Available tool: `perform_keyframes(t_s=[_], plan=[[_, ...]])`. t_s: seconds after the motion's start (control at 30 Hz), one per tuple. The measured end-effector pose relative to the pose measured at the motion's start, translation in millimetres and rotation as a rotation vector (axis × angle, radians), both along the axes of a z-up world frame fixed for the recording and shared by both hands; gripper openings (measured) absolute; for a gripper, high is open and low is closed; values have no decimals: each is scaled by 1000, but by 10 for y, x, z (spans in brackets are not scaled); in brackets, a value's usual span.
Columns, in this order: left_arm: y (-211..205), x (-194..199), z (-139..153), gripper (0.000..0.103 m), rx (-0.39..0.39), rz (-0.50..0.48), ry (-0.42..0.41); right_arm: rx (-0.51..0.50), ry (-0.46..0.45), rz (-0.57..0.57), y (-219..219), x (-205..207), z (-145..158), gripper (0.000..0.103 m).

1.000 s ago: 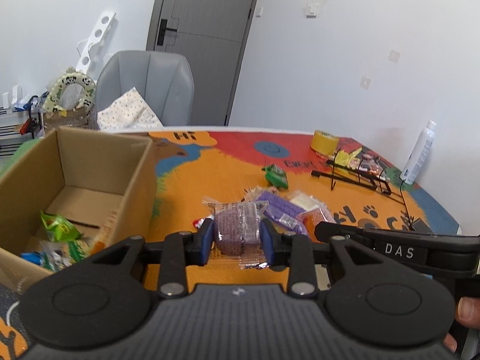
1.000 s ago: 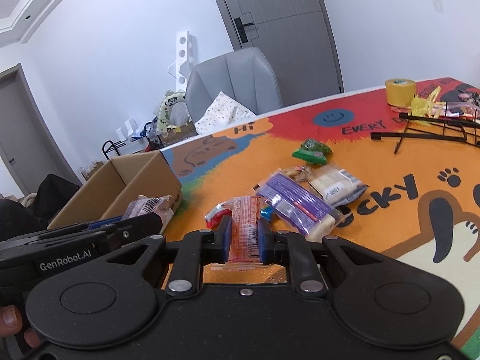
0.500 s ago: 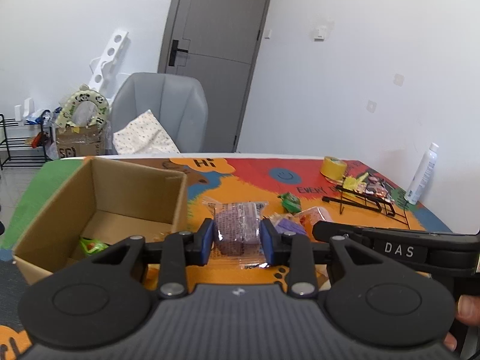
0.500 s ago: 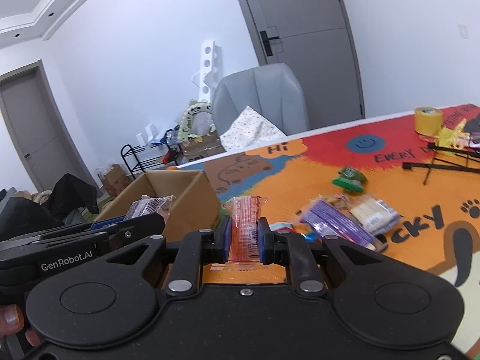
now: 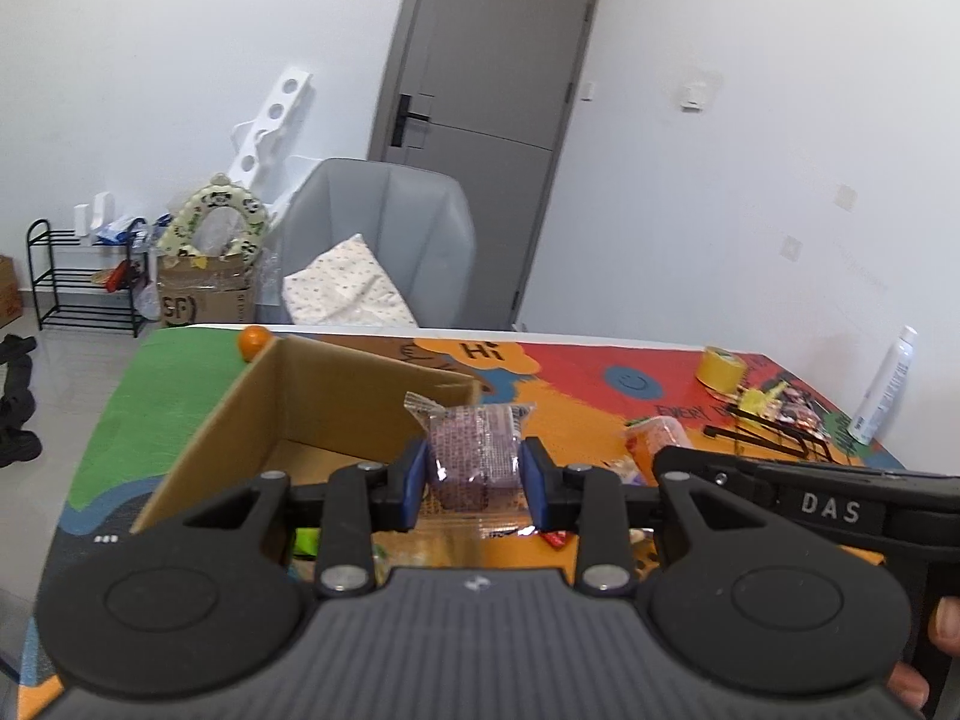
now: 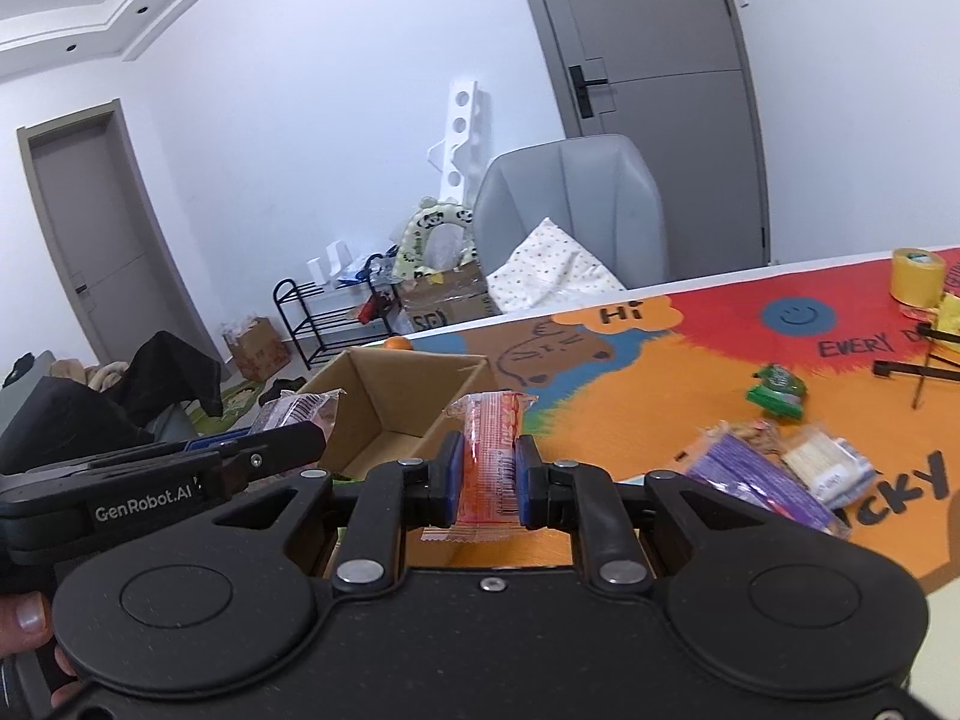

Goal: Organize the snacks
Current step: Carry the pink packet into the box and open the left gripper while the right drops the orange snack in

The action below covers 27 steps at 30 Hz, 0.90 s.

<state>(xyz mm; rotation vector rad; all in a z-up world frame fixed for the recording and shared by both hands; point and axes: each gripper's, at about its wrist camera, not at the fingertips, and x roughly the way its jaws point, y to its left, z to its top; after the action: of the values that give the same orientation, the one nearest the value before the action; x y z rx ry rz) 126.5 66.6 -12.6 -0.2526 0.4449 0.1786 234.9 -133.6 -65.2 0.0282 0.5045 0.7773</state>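
My left gripper (image 5: 474, 489) is shut on a purple snack in a clear wrapper (image 5: 474, 456), held above the table beside the near right corner of the open cardboard box (image 5: 252, 414). My right gripper (image 6: 487, 483) is shut on an orange-red snack packet (image 6: 489, 450), raised just in front of the same cardboard box (image 6: 390, 396). In the right wrist view the left gripper's arm (image 6: 180, 468) shows at the left with its purple snack (image 6: 297, 411) over the box. Loose snacks lie on the mat: a purple pack (image 6: 762, 483), a white pack (image 6: 831, 465) and a green pack (image 6: 777, 390).
A colourful mat (image 6: 690, 372) covers the table. A yellow tape roll (image 5: 723, 366), a black wire rack (image 5: 774, 429) and a white bottle (image 5: 882, 387) stand at the right. An orange ball (image 5: 252, 341) sits behind the box. A grey chair (image 5: 384, 240) stands beyond the table.
Both grippers have risen and swung left toward the cardboard box, each carrying its snack. The loose snacks have slid to the right in both views.
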Motion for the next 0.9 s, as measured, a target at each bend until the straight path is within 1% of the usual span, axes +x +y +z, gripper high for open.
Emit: perform_keyframes(t_s=[0.27,0.47,0.53,0.57,0.6,0.7,0.73,0.8,0.87,0.9], plan=[[344,40,-86,32,-17,71,15,-18,1,41,288,21,-15,16],[525,87,-171,33,-30,108,47,-29,11,67,488,77,-29,16],[538,103,-182,37,-2,136,59,-32,15,75,550,89,-37,16],[530,105,-181,41,20,142,62,-34,16,78,579,97,-44,16],[532,104,-180,46,24,142,63,-36,19,82,609,105,-51,16],[578,70,-190,50,-10,138,58,-34,29,92,690,123,-65,16],[595,58,-197,50,-8,143,60,-33,31,95,710,129,-70,16],[611,41,-204,56,-7,146,64,-20,33,104,753,133,-61,16],[637,25,-214,61,-19,144,65,-2,32,113,774,133,-50,20],[643,20,-214,65,-21,145,65,-13,27,105,790,124,-43,29]])
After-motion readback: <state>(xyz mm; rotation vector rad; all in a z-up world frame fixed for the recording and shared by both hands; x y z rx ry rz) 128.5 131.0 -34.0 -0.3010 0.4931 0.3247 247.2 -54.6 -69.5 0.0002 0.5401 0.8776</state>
